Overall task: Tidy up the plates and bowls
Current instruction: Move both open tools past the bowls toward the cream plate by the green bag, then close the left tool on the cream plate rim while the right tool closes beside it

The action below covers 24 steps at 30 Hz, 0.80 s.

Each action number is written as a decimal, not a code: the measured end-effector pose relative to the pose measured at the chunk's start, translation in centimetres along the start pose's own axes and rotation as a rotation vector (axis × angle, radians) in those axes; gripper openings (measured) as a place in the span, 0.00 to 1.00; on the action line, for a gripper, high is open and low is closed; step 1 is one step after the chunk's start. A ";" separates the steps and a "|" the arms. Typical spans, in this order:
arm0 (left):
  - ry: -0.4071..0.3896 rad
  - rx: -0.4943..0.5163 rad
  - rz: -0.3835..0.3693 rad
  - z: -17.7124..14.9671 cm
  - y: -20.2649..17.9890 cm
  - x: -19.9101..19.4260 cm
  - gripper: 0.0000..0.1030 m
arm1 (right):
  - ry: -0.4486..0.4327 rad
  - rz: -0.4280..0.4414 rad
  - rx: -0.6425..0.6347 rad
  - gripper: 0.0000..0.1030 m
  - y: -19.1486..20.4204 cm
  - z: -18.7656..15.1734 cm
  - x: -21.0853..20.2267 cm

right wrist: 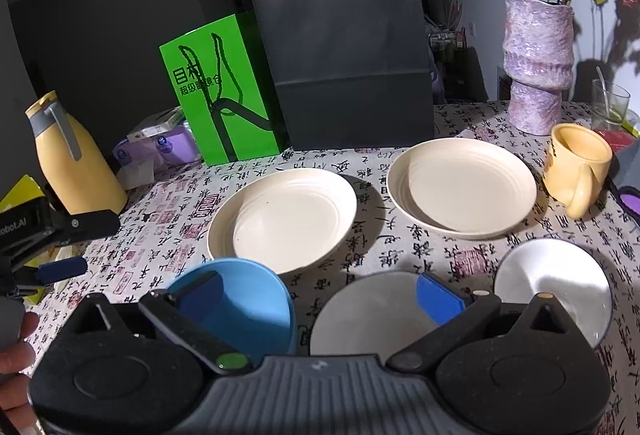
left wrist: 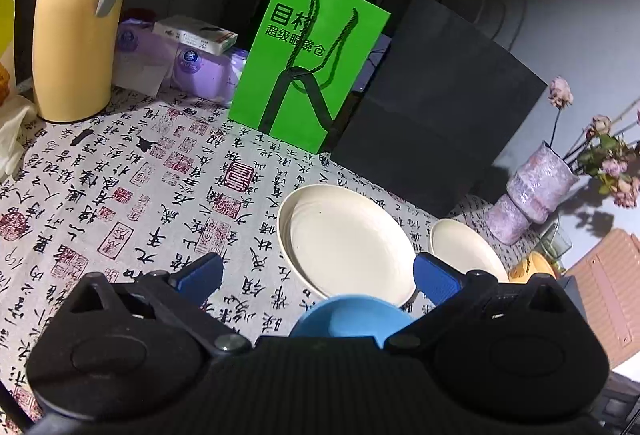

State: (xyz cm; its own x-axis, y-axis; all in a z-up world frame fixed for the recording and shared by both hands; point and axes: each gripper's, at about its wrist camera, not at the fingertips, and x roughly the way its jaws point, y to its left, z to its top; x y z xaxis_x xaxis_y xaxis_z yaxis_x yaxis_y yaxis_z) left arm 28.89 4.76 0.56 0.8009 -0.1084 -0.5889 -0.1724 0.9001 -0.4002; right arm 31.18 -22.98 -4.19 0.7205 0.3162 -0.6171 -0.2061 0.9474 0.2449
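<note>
Left gripper (left wrist: 316, 271): fingers (left wrist: 202, 273) spread wide, nothing held, hovering above the surface (left wrist: 120, 195) with its calligraphy-print cloth. Just below and between them, a blue bowl (left wrist: 352, 317), partly hidden by the gripper body. Beyond the bowl, a cream plate (left wrist: 348, 239) lying flat; a second cream plate (left wrist: 466, 247) to its right, behind the right finger. Farther back, a green bag (left wrist: 308, 67) standing upright beside a black bag (left wrist: 440, 107). Far left, a yellow jug (left wrist: 76, 35) with a grey handle; purple packs (left wrist: 192, 67) between jug and green bag. Far right, a purple vase (left wrist: 536, 191) with dried flowers.

Right gripper (right wrist: 326, 293): fingers (right wrist: 438, 299) also wide apart, gripping nothing. Left finger over the blue bowl (right wrist: 248, 299); right finger over a grey bowl (right wrist: 368, 319). Just right of that, a white bowl (right wrist: 556, 283). All three in a near row, blue and grey close but whether touching cannot be told. Behind them, the two cream plates (right wrist: 288, 215) and (right wrist: 464, 187) side by side, apart. Yellow mug (right wrist: 576, 167) right of the second plate, handle toward the camera. Vase (right wrist: 538, 67) behind the mug, a glass (right wrist: 610, 107) beside it. Black bag (right wrist: 344, 47) and green bag (right wrist: 220, 87) along the back, jug (right wrist: 76, 163) at far left. Left gripper (right wrist: 60, 269) visible at the left edge, with part of a hand (right wrist: 16, 351) beneath it.
</note>
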 end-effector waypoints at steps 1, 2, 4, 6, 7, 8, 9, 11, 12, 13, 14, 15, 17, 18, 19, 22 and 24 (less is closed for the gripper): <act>0.004 -0.002 0.001 0.2 0.0 0.3 1.00 | 0.004 -0.003 -0.001 1.00 0.1 0.3 0.2; 0.012 -0.001 0.003 0.5 -0.1 0.6 1.00 | 0.007 -0.005 -0.002 1.00 0.3 0.5 0.5; 0.030 -0.009 -0.002 1.0 -0.1 1.3 1.00 | 0.012 -0.012 -0.005 1.00 0.6 1.0 1.0; 0.047 -0.018 -0.010 1.3 -0.1 2.0 1.00 | 0.015 -0.023 -0.009 1.00 0.8 1.4 1.6; 0.052 -0.021 -0.010 1.5 -0.1 2.3 1.00 | 0.020 -0.028 -0.012 1.00 0.9 1.6 1.9; 0.054 -0.023 -0.010 1.6 -0.1 2.7 1.00 | 0.024 -0.033 -0.013 1.00 1.0 1.8 2.3; 0.056 -0.024 -0.009 1.8 -0.1 3.0 1.00 | 0.027 -0.036 -0.011 1.00 1.0 2.0 2.6; 0.057 -0.033 -0.005 2.2 0.0 3.6 1.00 | 0.030 -0.040 -0.006 1.00 1.0 2.5 3.2; 0.060 -0.039 -0.004 2.4 0.1 4.0 1.00 | 0.030 -0.042 -0.002 1.00 1.0 2.7 3.6; 0.064 -0.048 -0.003 2.6 0.3 4.4 1.00 | 0.031 -0.044 0.005 1.00 0.9 3.0 3.9; 0.068 -0.057 0.000 2.8 0.4 4.8 1.00 | 0.031 -0.043 0.012 1.00 0.8 3.2 4.2; 0.073 -0.068 0.005 3.1 0.6 5.2 1.00 | 0.032 -0.042 0.020 1.00 0.6 3.4 4.6; 0.083 -0.087 0.013 3.4 0.9 6.1 1.00 | 0.035 -0.040 0.029 1.00 0.5 3.7 5.3; 0.089 -0.092 0.019 3.7 1.1 6.6 1.00 | 0.035 -0.041 0.027 1.00 0.5 3.9 5.8; 0.094 -0.097 0.026 3.9 1.2 7.1 1.00 | 0.036 -0.044 0.023 1.00 0.5 4.1 6.2; 0.125 -0.117 0.026 4.4 1.6 8.4 1.00 | 0.042 -0.060 0.018 1.00 0.4 4.6 7.4; 0.145 -0.143 0.014 4.7 2.1 9.2 1.00 | 0.045 -0.071 0.025 1.00 0.3 4.8 8.3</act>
State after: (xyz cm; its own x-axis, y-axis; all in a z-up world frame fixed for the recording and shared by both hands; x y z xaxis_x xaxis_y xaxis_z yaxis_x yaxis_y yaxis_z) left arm 38.64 7.67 -2.42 0.7089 -0.1646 -0.6858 -0.2710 0.8342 -0.4803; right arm 40.26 -20.28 -5.66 0.7019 0.2505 -0.6668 -0.1384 0.9662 0.2173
